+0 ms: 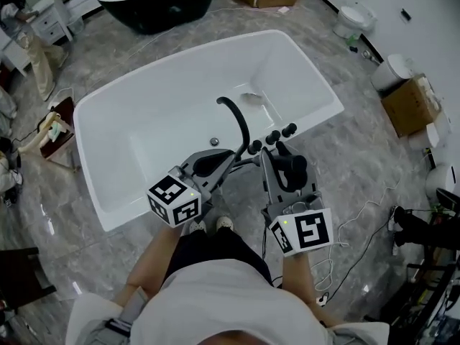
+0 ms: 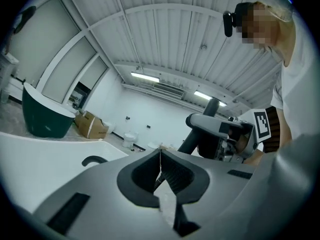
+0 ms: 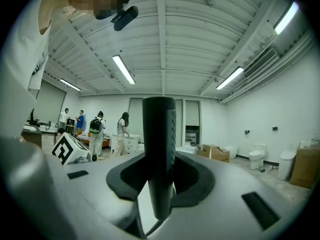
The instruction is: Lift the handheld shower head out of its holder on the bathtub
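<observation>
Glossy white bathtub [image 1: 144,113]; black shower head [image 3: 159,149] and faucet [image 1: 237,117]. Grey marbled floor [image 1: 345,157], dark green second tub [image 1: 154,2], brown cardboard boxes [image 1: 410,105], black-and-white square markers [image 1: 175,198].

Glossy bathtub [image 1: 144,124], matt black shower head [image 3: 159,149], polished floor [image 1: 359,167]

Bright ceiling tubes [image 3: 122,69], fisheye-warped edges

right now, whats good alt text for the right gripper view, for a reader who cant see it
The right gripper is clamped on the upright dark handle of the handheld shower head, seen close up. Behind it is a bright white room with ceiling strip lights, people standing far left, and cardboard boxes and a toilet at right.
</observation>
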{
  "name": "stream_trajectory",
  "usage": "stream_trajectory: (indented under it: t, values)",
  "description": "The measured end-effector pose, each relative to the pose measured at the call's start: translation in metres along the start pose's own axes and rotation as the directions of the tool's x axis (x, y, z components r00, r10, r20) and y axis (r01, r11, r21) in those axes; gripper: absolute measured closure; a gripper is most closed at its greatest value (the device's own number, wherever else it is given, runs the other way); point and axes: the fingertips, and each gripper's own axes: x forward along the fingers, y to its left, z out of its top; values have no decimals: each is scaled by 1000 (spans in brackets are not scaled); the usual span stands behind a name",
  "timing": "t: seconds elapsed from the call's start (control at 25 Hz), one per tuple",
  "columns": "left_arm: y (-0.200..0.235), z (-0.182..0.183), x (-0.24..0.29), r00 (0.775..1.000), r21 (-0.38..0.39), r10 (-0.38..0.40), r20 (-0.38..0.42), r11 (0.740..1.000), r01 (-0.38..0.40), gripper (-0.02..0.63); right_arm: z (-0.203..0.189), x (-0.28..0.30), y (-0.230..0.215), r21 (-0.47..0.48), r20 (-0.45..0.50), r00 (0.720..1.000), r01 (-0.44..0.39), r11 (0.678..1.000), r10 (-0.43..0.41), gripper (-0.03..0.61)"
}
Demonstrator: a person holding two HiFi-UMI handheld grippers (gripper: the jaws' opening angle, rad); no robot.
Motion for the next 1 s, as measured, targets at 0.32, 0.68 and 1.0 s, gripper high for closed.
stream_trajectory:
  t: [0.32, 0.68, 1.0]
  values:
    - [-45, 13, 58, 978, 57, -206, -43, 977, 208, 601, 33, -49, -54, -17, 67, 979, 194, 981, -193, 459]
    - [-120, -2, 116, 912, 52, -399, -92, 913, 404, 601, 49, -133, -118, -21, 92, 912, 403, 915, -400, 459]
    - [-189, -26, 151, 821, 31, -552, -145, 827, 561, 601, 53, -215, -152, -4, 104, 808, 583, 812, -580, 459]
